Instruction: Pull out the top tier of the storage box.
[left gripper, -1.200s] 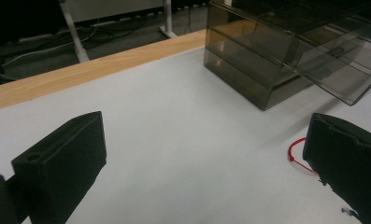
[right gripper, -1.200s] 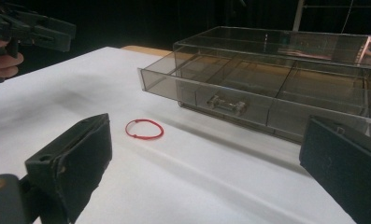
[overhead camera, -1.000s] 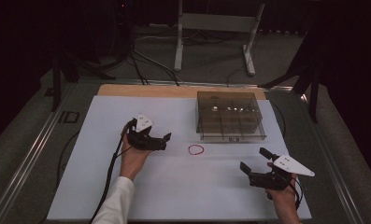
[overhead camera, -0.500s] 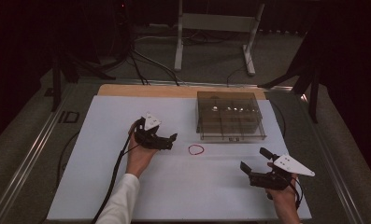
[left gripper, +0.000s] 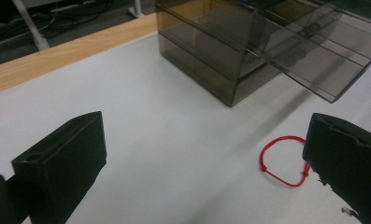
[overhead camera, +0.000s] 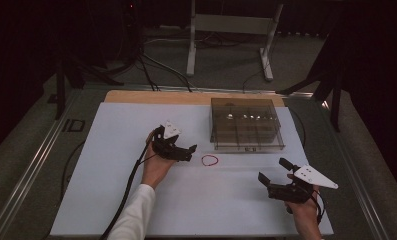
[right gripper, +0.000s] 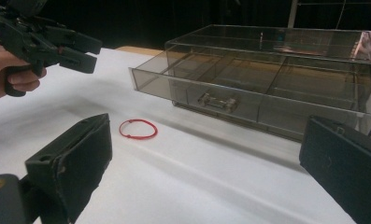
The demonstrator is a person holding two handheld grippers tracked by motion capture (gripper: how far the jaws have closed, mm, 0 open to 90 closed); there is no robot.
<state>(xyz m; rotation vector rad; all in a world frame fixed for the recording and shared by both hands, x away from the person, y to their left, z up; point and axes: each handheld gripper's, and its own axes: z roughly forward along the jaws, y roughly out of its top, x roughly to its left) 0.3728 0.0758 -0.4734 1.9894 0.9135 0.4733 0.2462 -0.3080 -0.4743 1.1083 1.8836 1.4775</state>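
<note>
Left gripper point(overhead camera: 186, 151), held in the person's left hand point(overhead camera: 156, 167), sits left of centre over the white desk point(overhead camera: 111, 165). Its fingers point(left gripper: 61, 163) stand wide apart and hold nothing. They point right, toward a red cord loop point(overhead camera: 209, 160). In the left gripper view the loop lies flat on the desk just ahead of the right-side finger, partly hidden behind it, not between the two. A black cable point(overhead camera: 131, 185) trails from this gripper toward the near edge, beside a white sleeve point(overhead camera: 136, 215).

Red cord loop: centre of the desk, just right of the left gripper's tips, apart from them. It lies near the front of a smoked clear drawer box point(overhead camera: 245, 130), on its near-left side, not touching it. A small knot shows on the cord in the left gripper view.

Drawer box: far right of centre, against the wooden strip point(overhead camera: 151, 97) at the desk's far edge. In the right gripper view its drawer point(right gripper: 248, 91) is pulled partway out, divided into compartments, with a clear handle point(right gripper: 217, 101) on the front.

Right gripper point(overhead camera: 276, 177), in the person's right hand point(overhead camera: 303, 212), is at the near right of the desk, well apart from the loop. Fingers point(right gripper: 71, 168) spread wide, empty. Grey three-cornered plate point(overhead camera: 313, 176) on top.
</note>
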